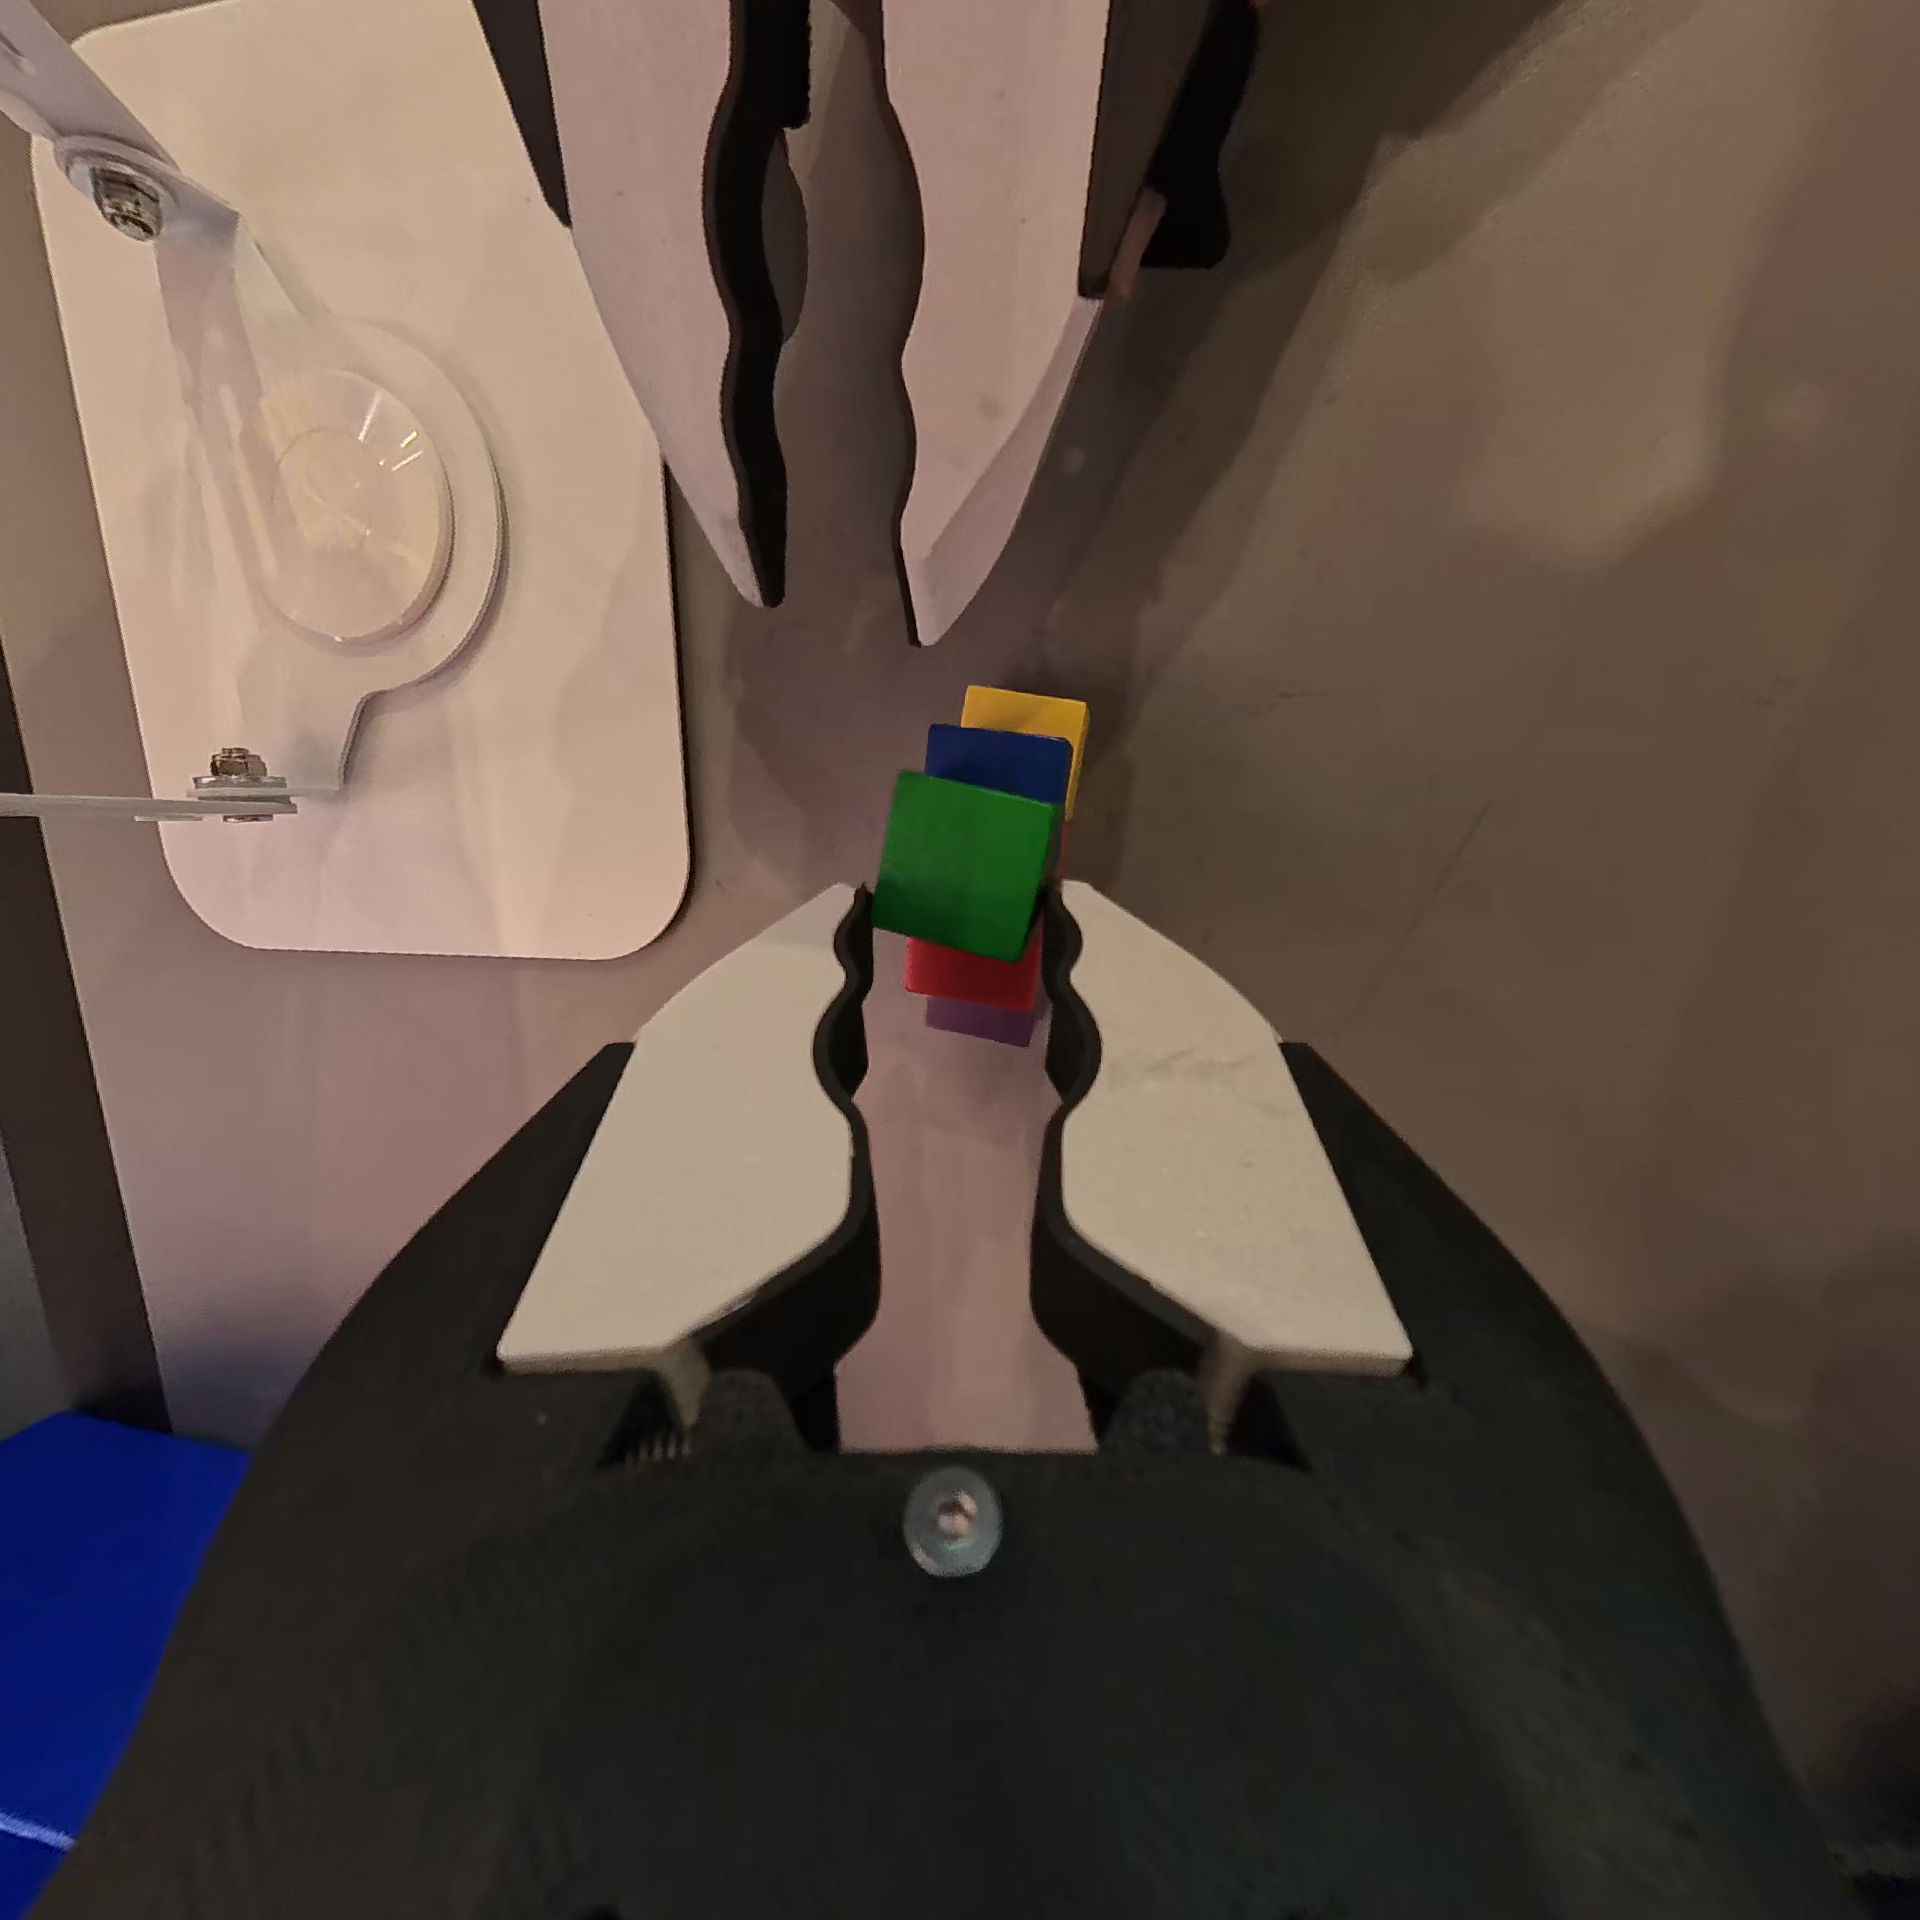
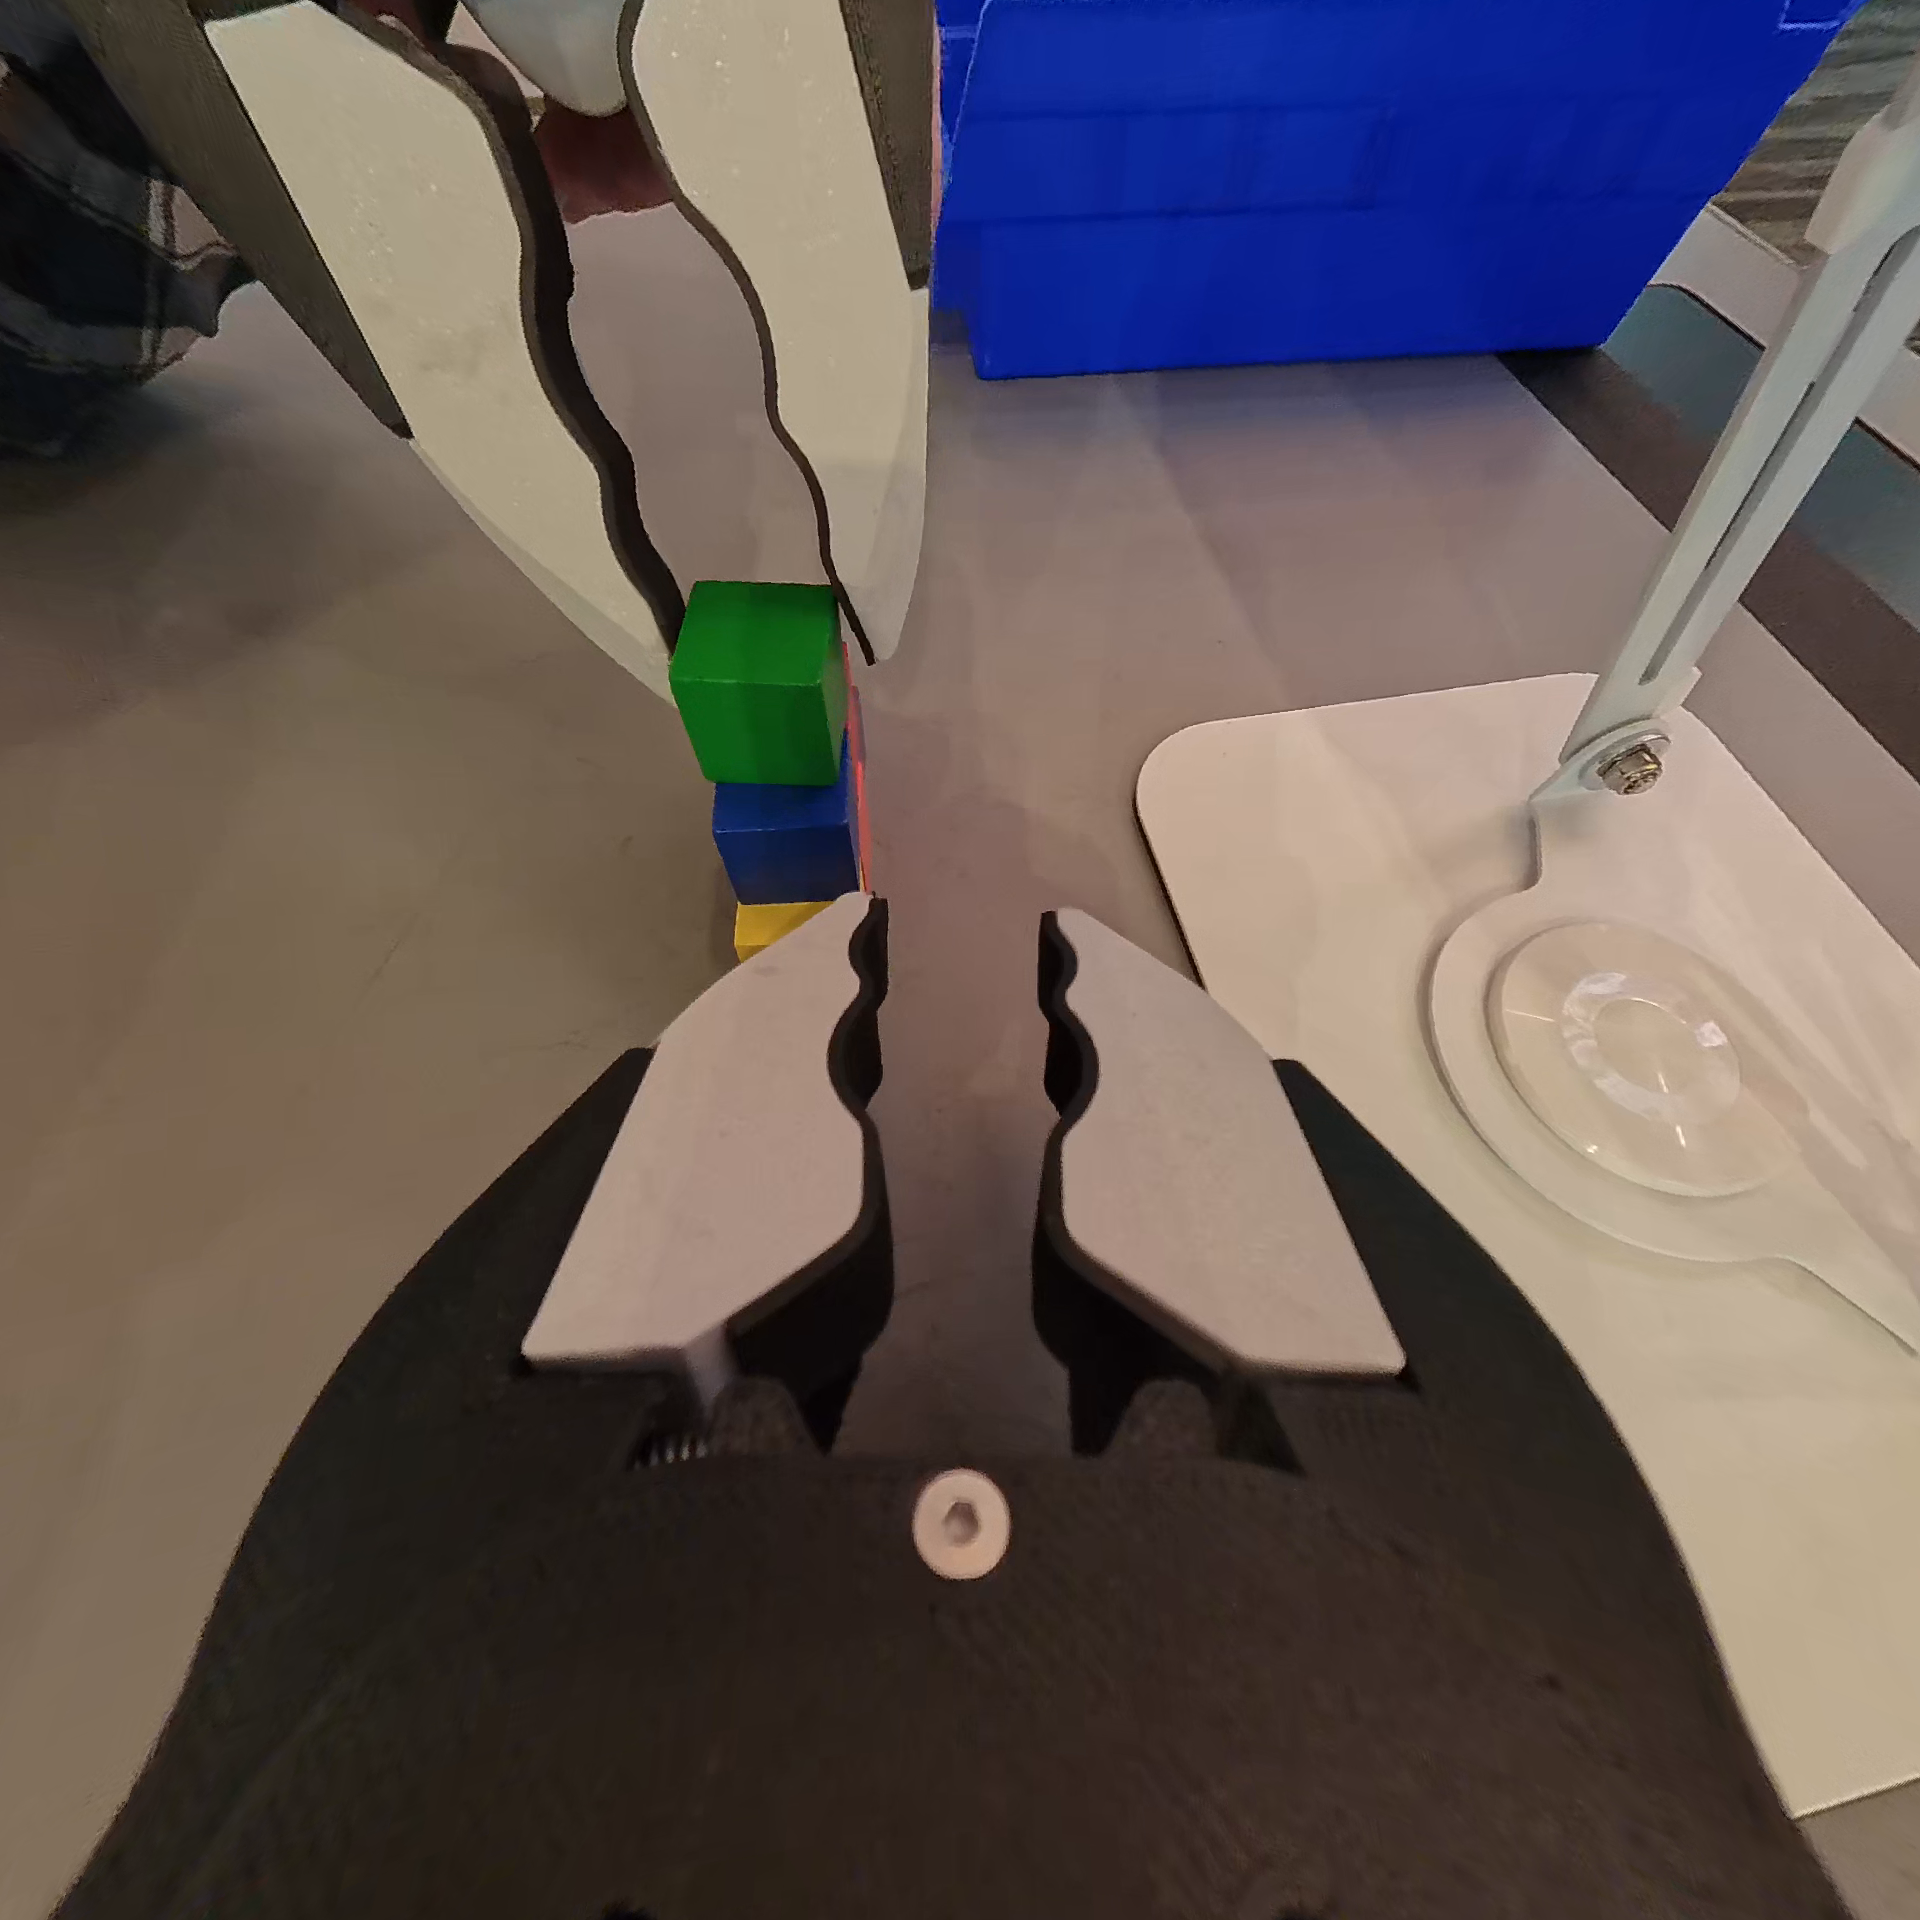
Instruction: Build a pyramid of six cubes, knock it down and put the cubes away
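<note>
Stacked cubes stand on the grey table, seen from above in the left wrist view. A green cube is on top, over a blue cube and a red cube. A yellow cube and a purple cube lie lowest at the two ends. My left gripper is shut on the green cube, its pads on two opposite sides; this also shows in the right wrist view. My right gripper is open and empty, low beside the stack, with the yellow cube by its left fingertip.
A blue bin stands at the far side of the table behind the left gripper. A white base plate with a clear lens and a metal bracket lies beside the stack. My right fingertips sit around 6 cm from my left ones.
</note>
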The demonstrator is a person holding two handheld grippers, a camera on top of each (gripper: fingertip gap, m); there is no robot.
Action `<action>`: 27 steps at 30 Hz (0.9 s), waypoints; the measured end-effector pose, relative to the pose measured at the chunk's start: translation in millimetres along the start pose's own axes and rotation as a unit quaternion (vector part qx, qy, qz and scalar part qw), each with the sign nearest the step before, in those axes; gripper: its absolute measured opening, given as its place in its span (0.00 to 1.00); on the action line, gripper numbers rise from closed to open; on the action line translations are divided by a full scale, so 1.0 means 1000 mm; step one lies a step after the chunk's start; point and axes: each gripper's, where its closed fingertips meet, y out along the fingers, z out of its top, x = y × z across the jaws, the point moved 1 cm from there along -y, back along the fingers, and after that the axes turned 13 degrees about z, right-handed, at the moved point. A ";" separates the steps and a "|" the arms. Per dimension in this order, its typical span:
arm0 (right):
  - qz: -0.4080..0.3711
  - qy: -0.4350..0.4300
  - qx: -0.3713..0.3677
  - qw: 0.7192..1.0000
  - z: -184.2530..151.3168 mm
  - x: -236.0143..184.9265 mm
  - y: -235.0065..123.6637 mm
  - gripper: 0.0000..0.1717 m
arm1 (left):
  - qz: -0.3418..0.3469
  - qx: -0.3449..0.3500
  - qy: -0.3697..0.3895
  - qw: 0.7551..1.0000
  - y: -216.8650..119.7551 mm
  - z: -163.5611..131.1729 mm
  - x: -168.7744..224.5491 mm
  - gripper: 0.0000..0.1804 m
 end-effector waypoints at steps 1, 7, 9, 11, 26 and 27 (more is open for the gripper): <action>-0.001 0.000 0.002 1.000 0.000 0.000 0.000 0.16 | 0.000 -0.002 0.001 1.000 0.000 -0.001 0.000 0.18; 0.012 -0.013 0.056 0.998 0.015 -0.007 -0.009 0.19 | 0.000 0.000 0.000 1.000 -0.004 -0.002 -0.001 0.24; 0.018 -0.036 0.063 0.997 0.022 -0.014 -0.007 0.21 | 0.001 -0.002 0.000 1.000 -0.007 -0.004 -0.002 0.25; 0.027 -0.053 0.051 0.997 0.023 -0.022 0.000 0.22 | 0.002 -0.002 0.002 1.000 -0.008 -0.005 -0.003 0.24; 0.021 -0.046 0.032 0.998 0.024 -0.018 0.019 0.19 | 0.005 0.000 0.016 1.000 -0.008 -0.003 -0.002 0.20; 0.022 -0.045 0.031 0.998 0.024 -0.018 0.020 0.18 | 0.004 -0.001 0.017 1.000 -0.008 -0.004 -0.001 0.20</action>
